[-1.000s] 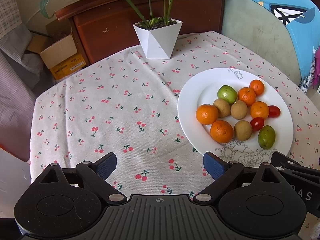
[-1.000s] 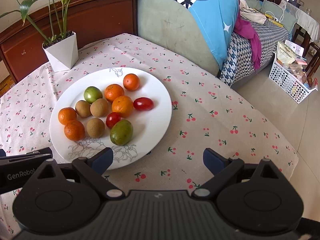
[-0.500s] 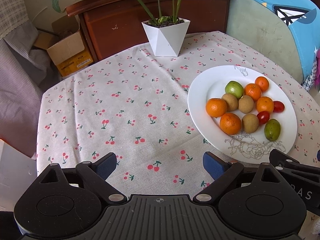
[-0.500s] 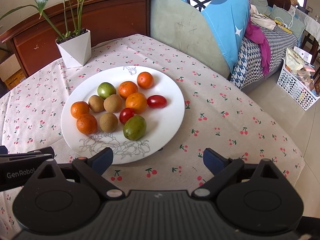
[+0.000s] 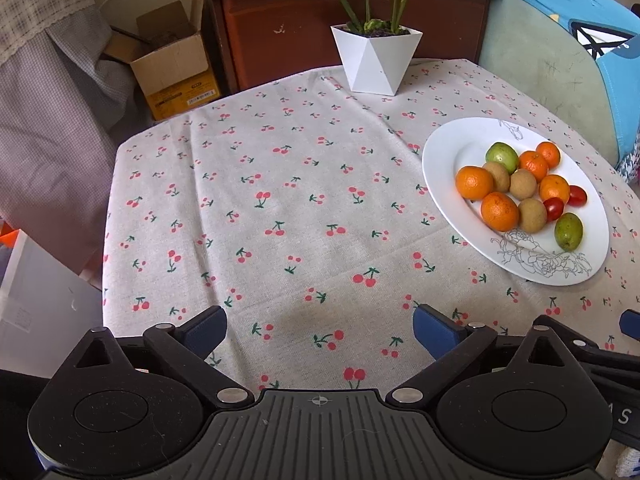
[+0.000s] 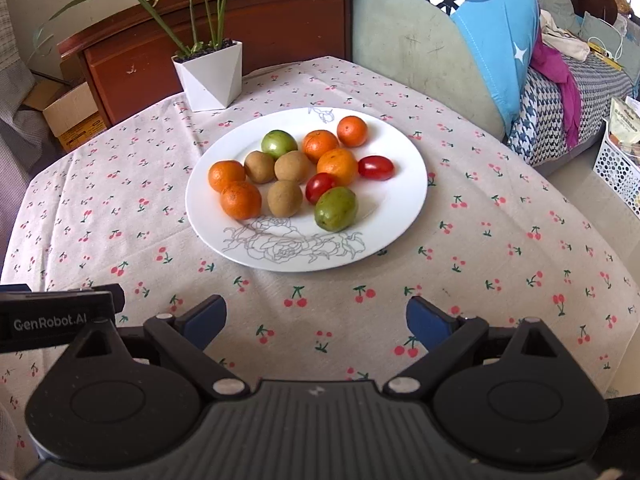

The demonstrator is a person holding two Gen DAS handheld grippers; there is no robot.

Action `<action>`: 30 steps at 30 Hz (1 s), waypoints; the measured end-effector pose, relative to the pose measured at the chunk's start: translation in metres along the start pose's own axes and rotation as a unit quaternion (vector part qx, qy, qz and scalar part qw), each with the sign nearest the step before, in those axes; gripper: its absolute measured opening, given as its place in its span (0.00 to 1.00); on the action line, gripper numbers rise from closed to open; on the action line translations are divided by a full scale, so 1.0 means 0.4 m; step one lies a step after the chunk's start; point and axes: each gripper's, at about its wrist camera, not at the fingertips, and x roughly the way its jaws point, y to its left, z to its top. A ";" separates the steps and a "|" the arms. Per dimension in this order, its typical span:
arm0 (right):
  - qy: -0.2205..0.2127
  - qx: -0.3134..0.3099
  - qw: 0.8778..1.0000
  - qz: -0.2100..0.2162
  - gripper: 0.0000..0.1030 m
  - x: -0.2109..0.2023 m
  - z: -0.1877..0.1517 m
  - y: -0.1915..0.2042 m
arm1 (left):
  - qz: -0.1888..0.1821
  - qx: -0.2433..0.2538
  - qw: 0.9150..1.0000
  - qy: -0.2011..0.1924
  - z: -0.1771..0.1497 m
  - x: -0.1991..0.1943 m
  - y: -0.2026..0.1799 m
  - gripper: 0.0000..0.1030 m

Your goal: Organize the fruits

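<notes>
Cherry-print cloth covers the desk point(image 6: 480, 208); beside the white plate point(image 6: 404, 200) of fruit, "GenRobot.AI" marks the left hand-held gripper point(image 5: 320, 330), jaws just widened, empty; right hand-held gripper point(image 6: 316, 320) gapes empty.

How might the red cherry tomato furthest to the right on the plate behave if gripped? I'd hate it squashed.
The tomato looks glossy and smooth, so it may slip between pads. Its thin, taut-looking skin suggests it could split under a firm squeeze. Oval and lying free on the plate, it would probably roll if nudged.
</notes>
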 end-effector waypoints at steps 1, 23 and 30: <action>-0.001 -0.006 1.000 0.007 0.93 -0.003 -0.008 0.009 | 0.002 -0.004 1.000 -0.002 -0.002 -0.003 0.009 0.97; -0.047 -0.161 0.980 0.111 0.99 0.048 -0.077 0.188 | 0.021 -0.066 0.998 0.013 -0.020 0.015 0.131 0.97; -0.078 -0.160 0.976 0.124 0.99 0.077 -0.065 0.203 | 0.024 -0.073 0.997 0.018 -0.021 0.022 0.143 0.97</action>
